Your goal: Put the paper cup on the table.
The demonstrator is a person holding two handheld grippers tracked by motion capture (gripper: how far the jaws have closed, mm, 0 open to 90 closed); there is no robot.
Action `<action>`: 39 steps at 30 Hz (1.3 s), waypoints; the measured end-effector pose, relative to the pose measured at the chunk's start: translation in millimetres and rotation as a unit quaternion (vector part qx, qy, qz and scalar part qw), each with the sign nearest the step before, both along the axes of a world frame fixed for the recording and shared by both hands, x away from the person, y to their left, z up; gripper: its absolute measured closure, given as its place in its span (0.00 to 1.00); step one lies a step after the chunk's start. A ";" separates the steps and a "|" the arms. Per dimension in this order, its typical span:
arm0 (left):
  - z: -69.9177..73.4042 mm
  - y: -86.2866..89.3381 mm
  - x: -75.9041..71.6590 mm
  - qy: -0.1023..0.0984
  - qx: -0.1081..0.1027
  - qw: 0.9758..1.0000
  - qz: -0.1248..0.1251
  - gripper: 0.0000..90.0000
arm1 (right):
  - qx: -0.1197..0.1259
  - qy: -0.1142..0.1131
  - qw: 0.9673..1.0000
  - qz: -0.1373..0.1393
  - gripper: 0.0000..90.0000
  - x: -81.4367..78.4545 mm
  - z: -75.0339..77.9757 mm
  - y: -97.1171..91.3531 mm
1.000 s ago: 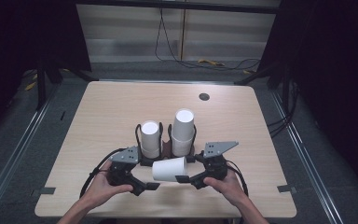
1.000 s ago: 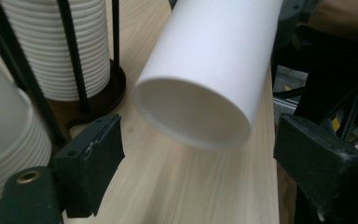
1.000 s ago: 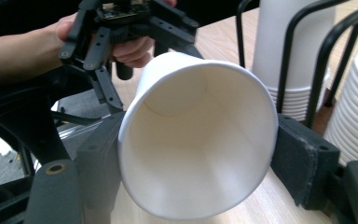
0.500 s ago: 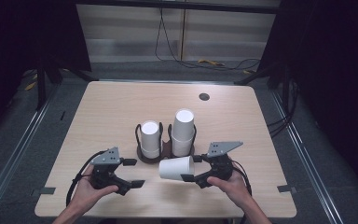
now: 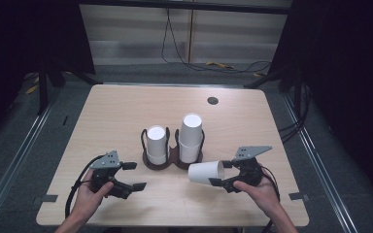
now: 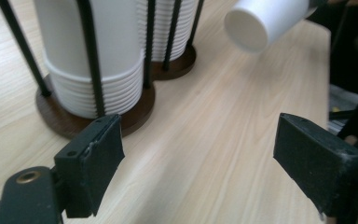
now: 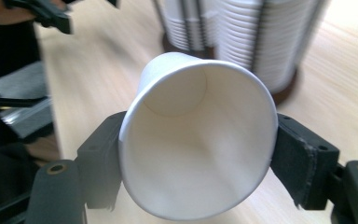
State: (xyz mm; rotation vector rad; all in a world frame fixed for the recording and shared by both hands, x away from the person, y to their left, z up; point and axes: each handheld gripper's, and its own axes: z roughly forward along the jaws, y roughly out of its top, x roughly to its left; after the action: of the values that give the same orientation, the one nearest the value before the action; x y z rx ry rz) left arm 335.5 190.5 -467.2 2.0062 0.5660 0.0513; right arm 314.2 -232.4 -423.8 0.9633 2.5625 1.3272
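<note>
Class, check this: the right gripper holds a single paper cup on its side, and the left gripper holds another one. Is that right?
Not quite. The right gripper does clamp a paper cup on its side, but the left gripper holds nothing: the left gripper view shows its jaws wide apart over bare table.

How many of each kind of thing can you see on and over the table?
Stacks of cups in the holder: 2, a shorter stack and a taller stack
Loose cup: 1
Cup holder: 1
Grippers: 2, left gripper and right gripper
Total: 6
</note>
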 end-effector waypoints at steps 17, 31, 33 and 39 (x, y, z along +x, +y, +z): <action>-1.7 -0.2 -0.5 -0.013 0.005 1.000 -0.015 0.17 | -0.093 0.035 0.993 -0.066 0.28 36.0 15.8 -26.9; -5.9 0.2 -0.7 -0.018 0.021 1.000 -0.012 0.17 | -0.169 0.059 0.978 -0.102 0.28 68.5 28.6 -30.9; -6.7 -0.4 -1.0 -0.016 0.023 1.000 -0.014 0.17 | -0.186 0.065 0.974 -0.108 0.28 73.1 29.3 -31.0; -7.8 -1.3 -0.5 -0.019 0.028 0.999 -0.017 0.17 | -0.233 0.083 0.962 -0.119 0.28 85.3 32.1 -30.1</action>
State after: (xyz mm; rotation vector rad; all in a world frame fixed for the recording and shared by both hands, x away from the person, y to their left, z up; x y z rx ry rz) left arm 335.0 189.2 -475.0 2.0645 0.5117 0.0858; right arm 399.5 -262.5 -391.8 1.2660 2.5861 0.5635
